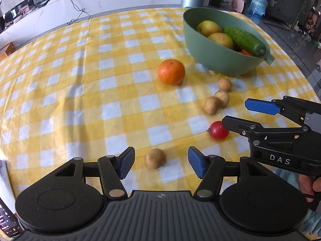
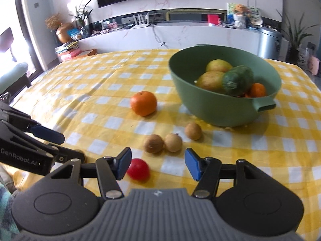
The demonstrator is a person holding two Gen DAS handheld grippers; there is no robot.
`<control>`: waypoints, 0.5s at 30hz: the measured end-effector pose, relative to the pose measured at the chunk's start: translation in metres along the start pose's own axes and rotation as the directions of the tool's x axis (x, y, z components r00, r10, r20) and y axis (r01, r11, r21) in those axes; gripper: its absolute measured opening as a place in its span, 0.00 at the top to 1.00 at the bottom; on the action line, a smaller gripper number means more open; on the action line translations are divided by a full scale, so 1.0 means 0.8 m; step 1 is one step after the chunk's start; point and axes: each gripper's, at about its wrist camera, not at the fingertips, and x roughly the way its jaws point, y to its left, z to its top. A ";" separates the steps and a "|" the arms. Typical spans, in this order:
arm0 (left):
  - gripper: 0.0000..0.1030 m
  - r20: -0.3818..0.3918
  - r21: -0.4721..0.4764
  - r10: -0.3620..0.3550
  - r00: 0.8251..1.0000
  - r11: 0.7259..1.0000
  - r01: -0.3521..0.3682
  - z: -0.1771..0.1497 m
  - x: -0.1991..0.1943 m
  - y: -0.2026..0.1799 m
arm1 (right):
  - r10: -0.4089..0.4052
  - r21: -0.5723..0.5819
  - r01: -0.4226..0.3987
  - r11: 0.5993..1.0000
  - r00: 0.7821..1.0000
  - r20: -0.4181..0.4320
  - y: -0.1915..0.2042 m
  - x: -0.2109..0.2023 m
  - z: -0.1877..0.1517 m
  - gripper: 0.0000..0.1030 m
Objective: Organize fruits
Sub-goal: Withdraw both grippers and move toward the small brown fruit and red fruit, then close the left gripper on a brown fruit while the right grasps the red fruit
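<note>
Our left claw (image 1: 160,161) hung open around a small brown fruit (image 1: 155,158) on the yellow-checked counter (image 1: 80,100), while our right claw (image 2: 157,165), also open and empty, hovered just beside a cherry tomato (image 2: 138,169). Three more brown fruits (image 2: 173,142) and an orange (image 2: 143,103) lay loose near the green bowl (image 2: 200,104), already part filled. We judged the small fruits light, round and apt to roll, the tomato soft; each wanted a gentle pinch across its middle.

Bright daylight, soft focus.
I see window glare at left, fisheye bending the tablecloth (image 2: 84,92) edges, slight motion blur.
</note>
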 end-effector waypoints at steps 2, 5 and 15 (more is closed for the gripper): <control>0.30 -0.013 0.010 0.001 1.000 1.000 -0.001 -0.002 0.003 0.001 | 0.018 -0.016 -0.019 1.000 1.000 -0.015 0.005 0.003 0.000 0.44; 0.32 -0.034 0.025 -0.007 0.999 1.000 0.007 -0.005 0.007 0.000 | 0.033 -0.045 -0.035 0.998 0.998 -0.054 0.012 0.010 -0.002 0.45; 0.54 -0.063 -0.009 -0.002 0.998 1.000 0.001 -0.008 0.023 0.006 | 0.046 -0.080 -0.056 0.995 0.992 -0.121 0.020 0.024 -0.003 0.54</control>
